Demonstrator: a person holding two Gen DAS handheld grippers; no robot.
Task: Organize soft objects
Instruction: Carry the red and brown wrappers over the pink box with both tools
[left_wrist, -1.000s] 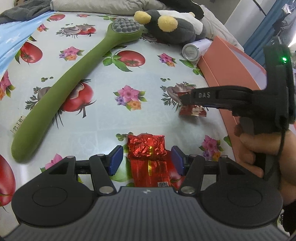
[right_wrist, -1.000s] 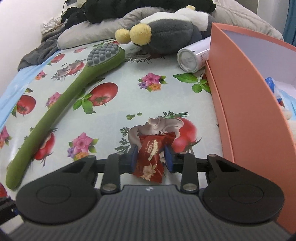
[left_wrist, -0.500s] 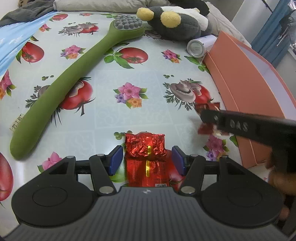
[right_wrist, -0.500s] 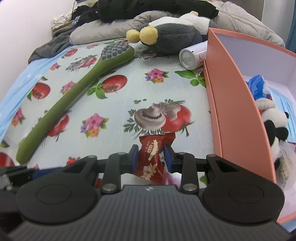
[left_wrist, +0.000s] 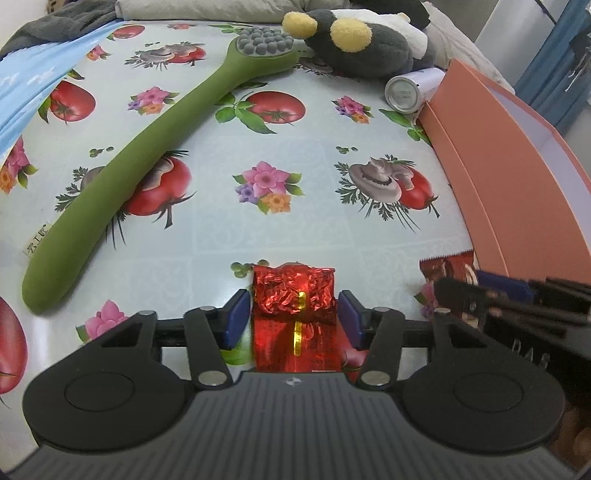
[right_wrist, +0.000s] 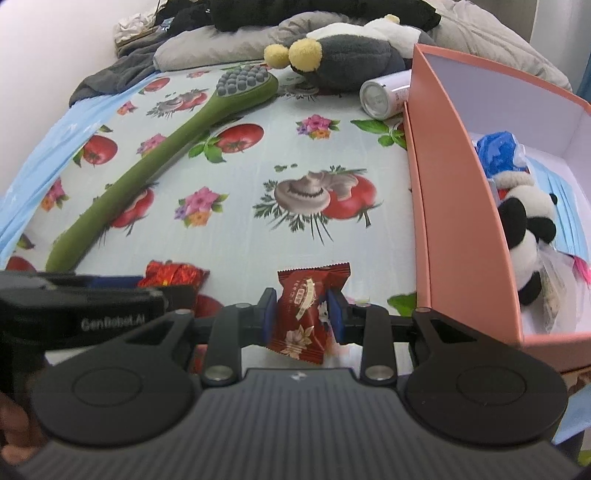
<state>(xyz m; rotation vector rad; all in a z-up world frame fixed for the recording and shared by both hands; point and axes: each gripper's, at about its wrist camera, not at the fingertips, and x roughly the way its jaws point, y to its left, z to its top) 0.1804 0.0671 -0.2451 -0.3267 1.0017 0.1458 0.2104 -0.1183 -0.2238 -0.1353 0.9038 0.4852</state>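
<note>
A red foil packet (left_wrist: 294, 317) is pinched by the left tongs (left_wrist: 294, 319), its lower end hidden. A dark-red snack packet (right_wrist: 304, 314) is pinched by the right tongs (right_wrist: 301, 315) beside the pink box (right_wrist: 458, 221).

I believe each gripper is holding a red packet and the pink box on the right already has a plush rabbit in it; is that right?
Nearly. The plush in the pink box is a panda, black and white, not a rabbit; the right wrist view shows it. The rest holds: the left gripper holds a red foil packet, and the right gripper holds a dark red snack packet.
</note>
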